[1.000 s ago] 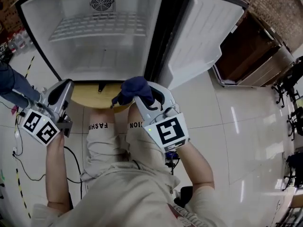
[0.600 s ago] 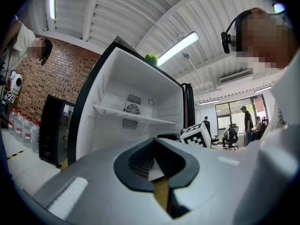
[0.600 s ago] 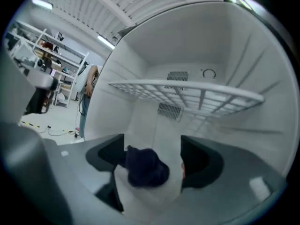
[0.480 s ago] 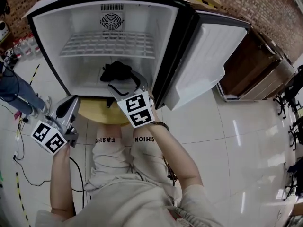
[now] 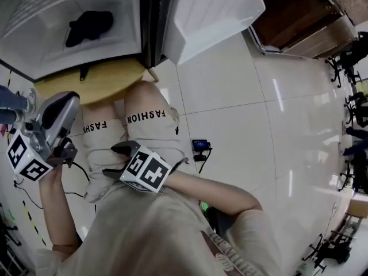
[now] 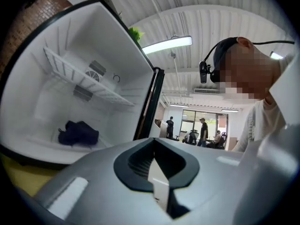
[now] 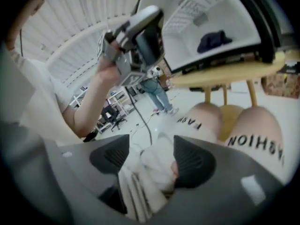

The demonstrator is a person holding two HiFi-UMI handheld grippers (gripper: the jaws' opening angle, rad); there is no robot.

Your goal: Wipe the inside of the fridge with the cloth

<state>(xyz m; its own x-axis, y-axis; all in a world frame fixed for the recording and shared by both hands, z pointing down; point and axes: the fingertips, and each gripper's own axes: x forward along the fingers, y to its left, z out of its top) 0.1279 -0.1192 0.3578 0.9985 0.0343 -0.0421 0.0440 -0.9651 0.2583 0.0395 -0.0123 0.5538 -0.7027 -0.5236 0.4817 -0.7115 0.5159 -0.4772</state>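
Fridge (image 5: pixel 40 53) open, door (image 5: pixel 213 10) swung out to the right, sitting on a round yellow table (image 5: pixel 100 84) over white tile floor (image 5: pixel 259 125). Person seated, knees under the table's near edge, pale shorts (image 5: pixel 106 160).

Left gripper (image 5: pixel 68 101) held out at the left, level, aimed at the open fridge; jaws pressed together, nothing in them. Right gripper (image 5: pixel 115 161) low over the lap, tilted down; jaws have just been opening and stand spread. Shorts fabric shows in the gap, not pinched.

Dark cloth (image 5: pixel 89 26) bunched on the fridge's bottom floor, back from the front edge, well apart from both grippers. Small black device (image 5: pixel 200 145) on the floor beside the right knee.
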